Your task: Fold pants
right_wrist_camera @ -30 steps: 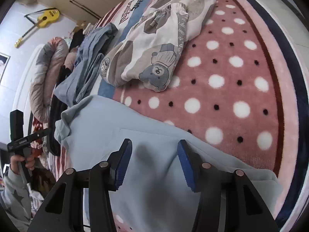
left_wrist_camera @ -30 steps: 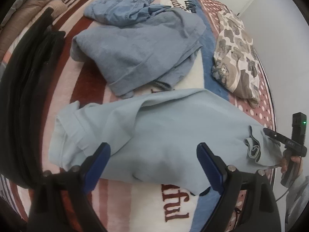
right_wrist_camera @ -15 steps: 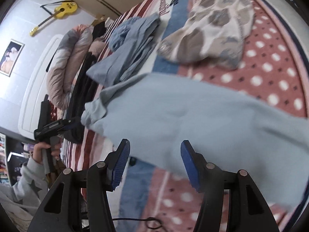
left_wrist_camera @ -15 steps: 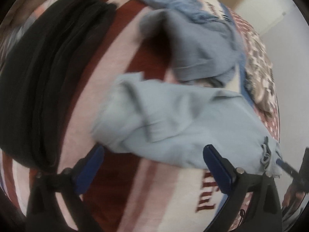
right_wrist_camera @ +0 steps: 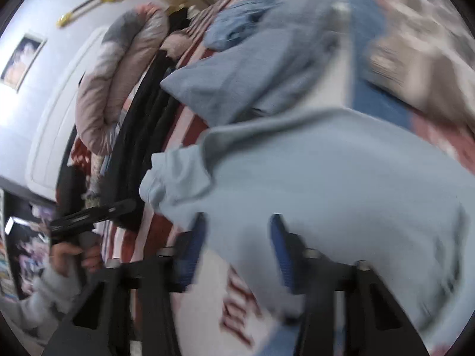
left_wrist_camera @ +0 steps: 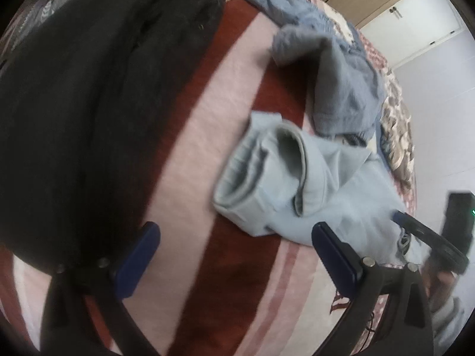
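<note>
Pale blue soft fleece pants (left_wrist_camera: 299, 184) lie rumpled across the red-and-pink striped plush blanket (left_wrist_camera: 207, 136), cuffs bunched toward the black garment pile (left_wrist_camera: 89, 95); they look light and floppy, best pinched at cuff or waistband. The left gripper (left_wrist_camera: 234, 262) and right gripper (right_wrist_camera: 237, 249) both stand apart, empty

We hold the left gripper (left_wrist_camera: 234, 255) low with its blue pads spread wide and nothing between them. Our right gripper (right_wrist_camera: 237, 237) is spread too, less widely, its fingers (right_wrist_camera: 280, 249) gripping nothing. Each hand (right_wrist_camera: 75, 252) grasps its handle, grey sleeve at the wrist.
</note>
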`<action>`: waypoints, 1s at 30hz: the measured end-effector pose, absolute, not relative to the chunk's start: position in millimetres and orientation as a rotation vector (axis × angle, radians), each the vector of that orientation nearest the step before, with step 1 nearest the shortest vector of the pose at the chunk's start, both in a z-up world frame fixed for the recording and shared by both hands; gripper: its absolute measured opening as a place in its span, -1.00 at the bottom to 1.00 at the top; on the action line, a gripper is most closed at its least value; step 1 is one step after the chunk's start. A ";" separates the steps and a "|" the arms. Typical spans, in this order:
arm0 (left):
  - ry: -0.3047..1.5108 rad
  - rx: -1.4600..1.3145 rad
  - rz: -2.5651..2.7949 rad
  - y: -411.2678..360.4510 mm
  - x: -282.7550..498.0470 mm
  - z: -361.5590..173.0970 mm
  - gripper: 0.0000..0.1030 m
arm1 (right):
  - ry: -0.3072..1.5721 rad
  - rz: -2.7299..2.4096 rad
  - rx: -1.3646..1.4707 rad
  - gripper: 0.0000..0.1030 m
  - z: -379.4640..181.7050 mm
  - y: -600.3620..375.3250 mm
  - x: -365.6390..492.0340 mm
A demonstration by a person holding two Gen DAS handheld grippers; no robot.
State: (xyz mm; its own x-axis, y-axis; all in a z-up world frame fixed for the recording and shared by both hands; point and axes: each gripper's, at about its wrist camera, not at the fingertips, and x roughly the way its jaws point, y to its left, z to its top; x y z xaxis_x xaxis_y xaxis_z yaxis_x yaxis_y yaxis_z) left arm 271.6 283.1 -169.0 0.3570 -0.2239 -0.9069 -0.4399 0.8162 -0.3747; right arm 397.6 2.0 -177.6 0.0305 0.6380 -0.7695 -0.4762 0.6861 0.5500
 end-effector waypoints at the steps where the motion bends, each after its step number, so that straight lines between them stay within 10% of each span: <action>1: 1.214 -0.639 0.134 290.8 272.2 -164.6 0.96 | 1.286 0.887 0.143 -0.47 -182.4 19.4 399.8; 18: 1.170 -0.632 0.107 329.8 260.3 -146.1 0.96 | 1.518 1.014 0.074 -0.29 -237.9 117.6 391.6; 30: 1.204 -0.563 0.055 314.7 276.6 -154.1 0.96 | 1.296 0.982 0.170 -0.27 -203.5 157.5 451.8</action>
